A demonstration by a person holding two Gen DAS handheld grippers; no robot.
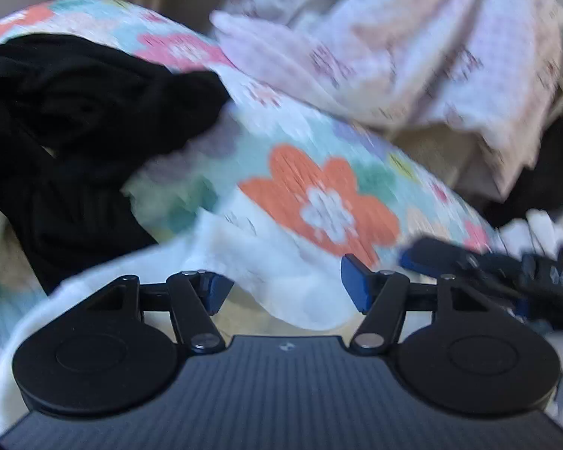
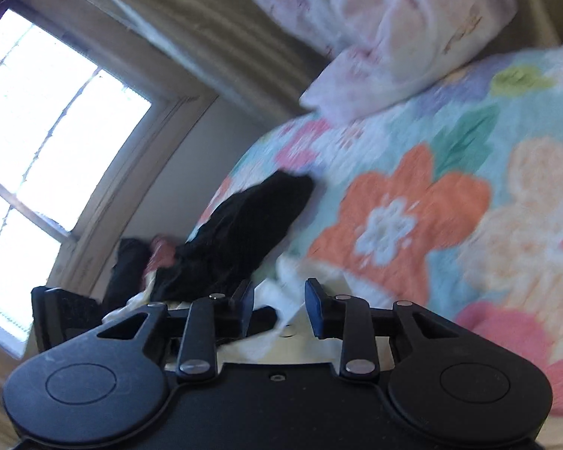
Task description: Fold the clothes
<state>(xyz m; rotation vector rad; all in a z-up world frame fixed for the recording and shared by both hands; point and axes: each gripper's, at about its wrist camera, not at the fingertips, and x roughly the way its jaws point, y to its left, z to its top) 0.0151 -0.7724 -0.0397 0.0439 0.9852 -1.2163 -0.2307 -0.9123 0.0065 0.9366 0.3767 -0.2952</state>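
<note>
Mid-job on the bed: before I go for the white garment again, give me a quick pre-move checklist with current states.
1. Left gripper free: ok, jaws apart over the white garment, not pinching it.
2. Right gripper free: ok, jaws apart, no cloth pinched between them.
3. Grippers clear of each other: not ok, the right gripper is close beside the left in the left wrist view.
4. White garment laid flat: not ok, it lies rumpled on the floral bedspread.
5. Black garment clear of the white one: cannot tell, they meet at the left.
6. Picture sharp enough to aim: not ok, both views are blurred.

Black garment (image 1: 75, 120) cut off at left; pillow (image 1: 394, 37) blurred.
</note>
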